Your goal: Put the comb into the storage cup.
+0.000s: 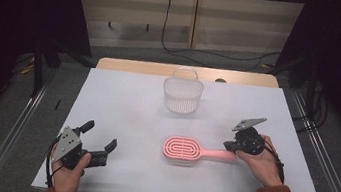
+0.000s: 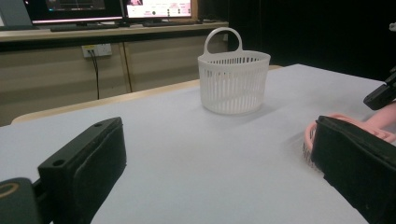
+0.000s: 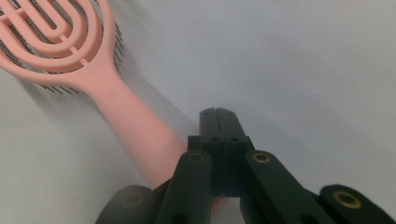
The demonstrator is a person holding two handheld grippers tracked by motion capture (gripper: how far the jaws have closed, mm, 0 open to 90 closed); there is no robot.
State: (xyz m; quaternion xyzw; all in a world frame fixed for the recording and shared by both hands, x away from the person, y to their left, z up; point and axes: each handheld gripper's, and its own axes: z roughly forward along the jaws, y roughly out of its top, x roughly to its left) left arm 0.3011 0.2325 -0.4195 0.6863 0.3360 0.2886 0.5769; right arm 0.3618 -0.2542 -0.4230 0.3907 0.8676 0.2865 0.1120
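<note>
My right gripper (image 1: 230, 146) sits at the right side of the white table (image 1: 122, 104), jaws pressed flat together with no gap; in the right gripper view (image 3: 218, 114) they meet pad to pad with nothing between them. The pink hairbrush (image 1: 186, 150) lies flat on the table near centre, slotted head toward the left, handle running right toward that gripper. The handle end passes beside and under the closed jaws in the right gripper view (image 3: 135, 116); I can't tell whether it touches the gripper body, but the pads aren't on it, so it isn't gripped. My left gripper (image 1: 99, 141) is at the near left of the table, well apart from the brush, jaws spread wide and holding nothing; in the left gripper view (image 2: 210, 168) bare table shows between the two black pads, and the brush head (image 2: 345, 126) peeks out behind the right one. The white slatted basket (image 1: 182, 95) stands upright at the far middle of the table, handle up, well apart from brush and both grippers; also seen in the left gripper view (image 2: 233, 81).
</note>
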